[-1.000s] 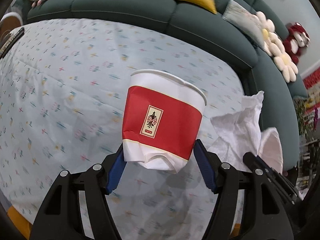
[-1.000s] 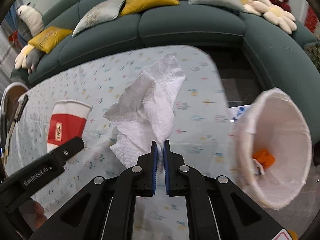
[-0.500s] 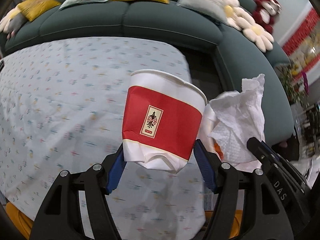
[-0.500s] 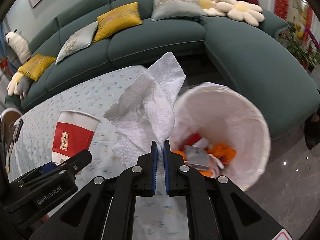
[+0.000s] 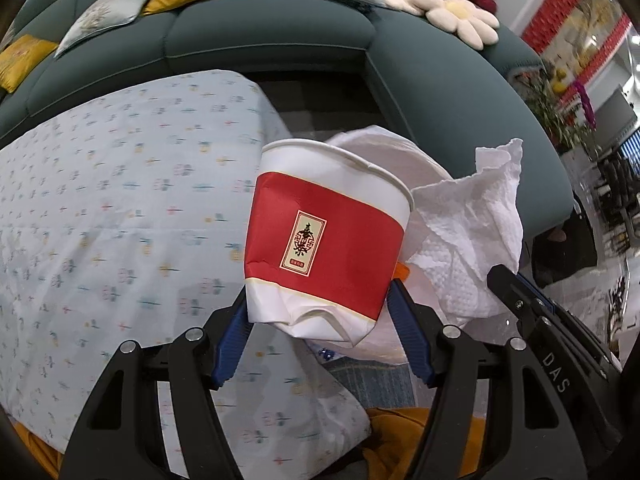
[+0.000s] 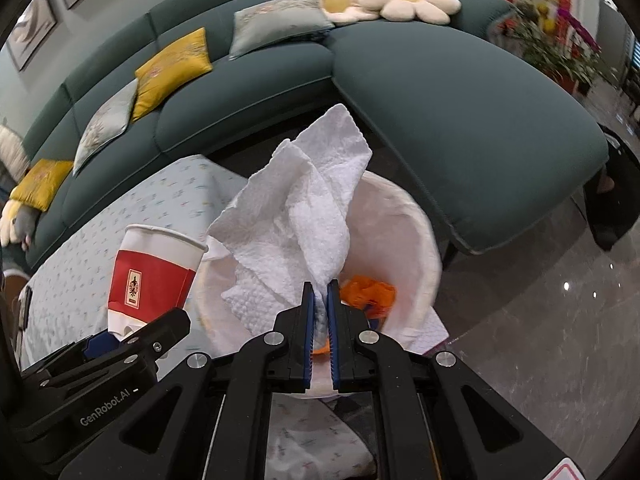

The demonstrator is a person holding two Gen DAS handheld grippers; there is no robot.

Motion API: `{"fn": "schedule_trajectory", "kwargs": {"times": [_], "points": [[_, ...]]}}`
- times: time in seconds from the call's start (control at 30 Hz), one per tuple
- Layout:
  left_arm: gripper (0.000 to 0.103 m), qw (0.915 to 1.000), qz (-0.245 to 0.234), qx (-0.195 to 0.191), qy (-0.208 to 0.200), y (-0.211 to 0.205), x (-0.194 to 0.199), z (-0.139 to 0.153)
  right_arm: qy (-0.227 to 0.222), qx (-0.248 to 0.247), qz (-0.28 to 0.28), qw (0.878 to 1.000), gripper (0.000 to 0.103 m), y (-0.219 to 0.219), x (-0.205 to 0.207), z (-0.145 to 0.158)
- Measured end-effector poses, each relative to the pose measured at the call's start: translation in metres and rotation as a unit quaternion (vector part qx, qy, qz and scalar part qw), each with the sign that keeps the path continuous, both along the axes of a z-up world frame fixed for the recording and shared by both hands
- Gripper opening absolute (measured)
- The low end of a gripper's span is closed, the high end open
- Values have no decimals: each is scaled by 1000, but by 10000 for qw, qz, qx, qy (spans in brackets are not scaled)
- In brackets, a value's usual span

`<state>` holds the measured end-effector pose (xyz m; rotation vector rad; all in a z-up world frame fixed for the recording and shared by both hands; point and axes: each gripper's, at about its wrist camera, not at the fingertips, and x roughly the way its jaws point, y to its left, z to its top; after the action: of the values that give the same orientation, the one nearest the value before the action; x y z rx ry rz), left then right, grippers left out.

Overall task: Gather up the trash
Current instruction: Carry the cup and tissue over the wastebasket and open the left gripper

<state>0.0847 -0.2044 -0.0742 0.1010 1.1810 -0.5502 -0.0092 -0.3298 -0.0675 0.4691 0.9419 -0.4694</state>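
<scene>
Currently both grippers angle down over the bin (image 6: pixel 420 240) — left gripper (image 5: pixel 320 312) clamps one cup (image 5: pixel 326 240), right gripper (image 6: pixel 320 320) pinches one tissue (image 6: pixel 304 208).

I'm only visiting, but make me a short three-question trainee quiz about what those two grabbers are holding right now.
1. True or false: the left gripper holds a blue mug.
2. What is pinched in the right gripper?
A. paper towel
B. spoon
C. pillow
3. Fill in: the white bin stands below the towel and already contains ____ scraps.

Key:
1. False; it grips a crumpled red-and-white paper cup.
2. A, the paper towel.
3. Orange.
</scene>
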Motion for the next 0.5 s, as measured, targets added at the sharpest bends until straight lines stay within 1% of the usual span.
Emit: {"fn": "schedule_trajectory", "kwargs": {"times": [0.13,0.33,0.5], "points": [[63,9999,-141,56,34,-20,-5,-7,28,52,-131,9999,6,-16,-8,-7],[64,9994,-308,111,68,-38,-9,-17,45,127,-300,9995,6,-35,-14,-15],[64,9995,-265,119,118,-43,-10,-20,53,143,-367,9992,6,-39,-16,-19]]}}
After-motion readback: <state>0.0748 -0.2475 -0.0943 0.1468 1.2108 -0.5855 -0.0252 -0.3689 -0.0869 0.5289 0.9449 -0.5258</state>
